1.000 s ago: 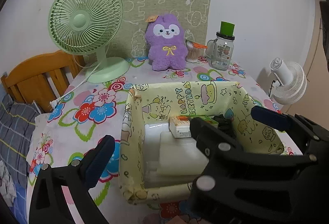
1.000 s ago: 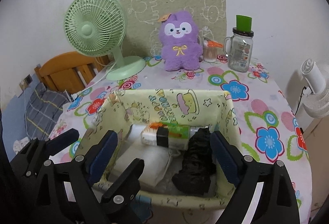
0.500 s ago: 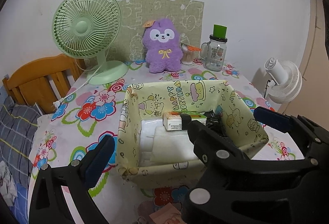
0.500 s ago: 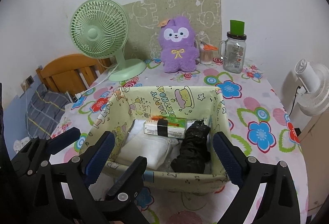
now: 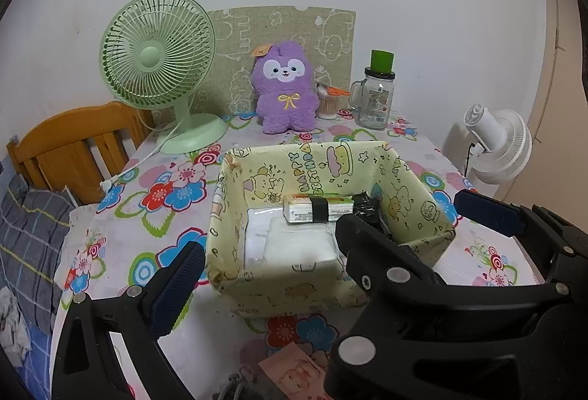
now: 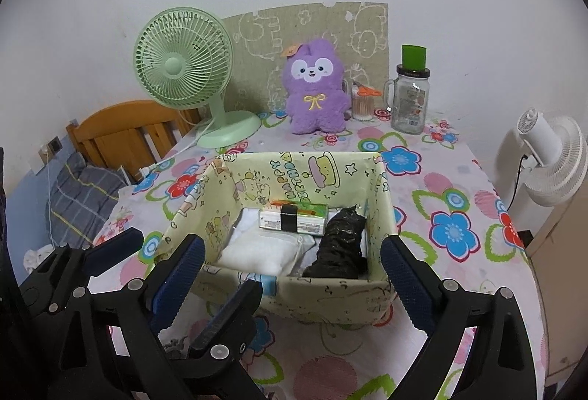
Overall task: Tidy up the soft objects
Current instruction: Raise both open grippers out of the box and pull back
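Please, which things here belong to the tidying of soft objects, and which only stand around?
Belong to the job: yellow fabric box, white soft packs, tissue pack, black bag, purple plush toy.

Only standing around: green fan, glass jar, cotton swab cup, white fan.

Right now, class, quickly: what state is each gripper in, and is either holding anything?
Left gripper: open, holding nothing.
Right gripper: open, holding nothing.

I see the yellow cartoon-print fabric bin (image 6: 294, 280) upright on the flowered cloth. Inside: white soft pack (image 6: 259, 251) flat at left, crumpled black bag (image 6: 340, 245) at right, banded tissue pack (image 6: 292, 218) lying across the back
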